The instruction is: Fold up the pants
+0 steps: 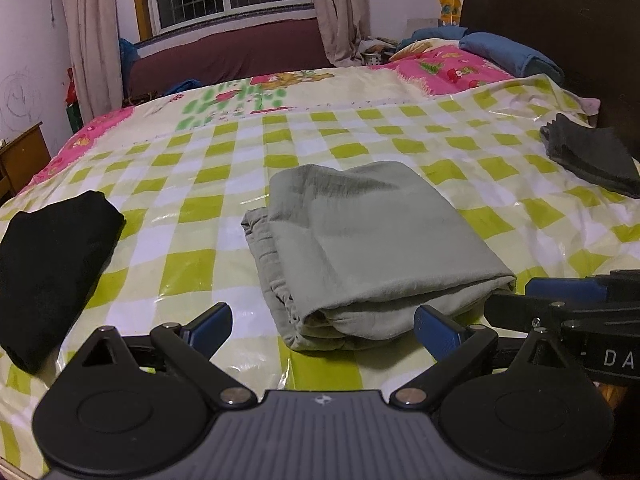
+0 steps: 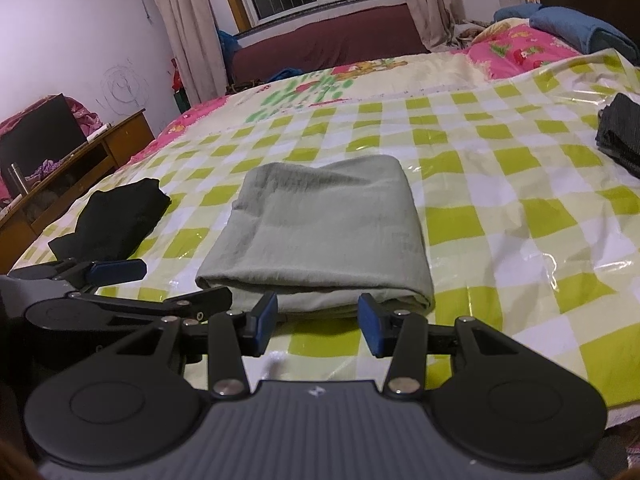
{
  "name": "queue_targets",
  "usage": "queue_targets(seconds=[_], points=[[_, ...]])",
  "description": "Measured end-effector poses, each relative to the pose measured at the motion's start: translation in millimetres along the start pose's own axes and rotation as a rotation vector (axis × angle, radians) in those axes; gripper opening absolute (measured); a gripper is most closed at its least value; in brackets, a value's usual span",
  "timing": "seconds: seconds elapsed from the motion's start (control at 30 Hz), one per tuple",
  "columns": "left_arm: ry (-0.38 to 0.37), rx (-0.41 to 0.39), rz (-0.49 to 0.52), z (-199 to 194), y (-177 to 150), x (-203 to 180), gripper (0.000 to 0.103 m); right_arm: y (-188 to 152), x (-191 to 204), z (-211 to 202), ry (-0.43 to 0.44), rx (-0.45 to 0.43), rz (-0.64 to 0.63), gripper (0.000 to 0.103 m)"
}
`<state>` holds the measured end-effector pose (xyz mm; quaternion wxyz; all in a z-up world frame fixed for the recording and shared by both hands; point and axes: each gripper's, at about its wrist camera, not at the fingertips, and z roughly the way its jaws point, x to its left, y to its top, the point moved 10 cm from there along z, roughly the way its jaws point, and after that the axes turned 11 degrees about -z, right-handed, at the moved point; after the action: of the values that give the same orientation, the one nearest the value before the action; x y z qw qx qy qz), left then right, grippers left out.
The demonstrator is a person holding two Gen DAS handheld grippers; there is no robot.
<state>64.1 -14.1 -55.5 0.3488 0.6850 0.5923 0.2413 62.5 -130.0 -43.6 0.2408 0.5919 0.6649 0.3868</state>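
Note:
The grey-green pants (image 1: 360, 240) lie folded into a thick rectangle in the middle of the checked plastic sheet (image 1: 192, 264) on the bed. My left gripper (image 1: 324, 314) is open wide, its blue pads on either side of the bundle's near left corner without pressing it. In the right wrist view the pants (image 2: 320, 232) sit just ahead of my right gripper (image 2: 318, 314), which is open, its pads level with the near folded edge and apart from the cloth. Each gripper shows in the other's view: the right gripper (image 1: 536, 300) and the left gripper (image 2: 160, 284).
A folded black garment (image 1: 52, 272) lies left of the pants, and a dark grey one (image 1: 592, 156) at the far right. Blue bedding (image 1: 508, 54) and a dark headboard (image 1: 560, 20) stand at the back right. A wooden cabinet (image 2: 80, 168) runs along the bed's left side.

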Motion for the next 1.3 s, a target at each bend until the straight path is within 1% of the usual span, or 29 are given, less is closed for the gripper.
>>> queue_targets(seconds=[0.43,0.63,0.93,1.3], points=[[-0.003,0.036,-0.011,7.8,-8.3,-0.3,0.103,-9.3,-1.3,6.0,0.005,0.045,0.024,0.046],[-0.002,0.037,-0.011,8.3,-8.7,-0.3,0.103,-11.1,-1.2,7.2,0.008,0.054,0.034,0.046],[-0.004,0.077,-0.007,18.5,-14.2,-3.6,0.103,-11.9,5.6,5.5,0.003,0.066,0.01,0.046],[0.007,0.09,-0.001,19.8,-17.3,-5.6,0.103,-15.0,2.5,4.8,0.011,0.08,0.054,0.045]])
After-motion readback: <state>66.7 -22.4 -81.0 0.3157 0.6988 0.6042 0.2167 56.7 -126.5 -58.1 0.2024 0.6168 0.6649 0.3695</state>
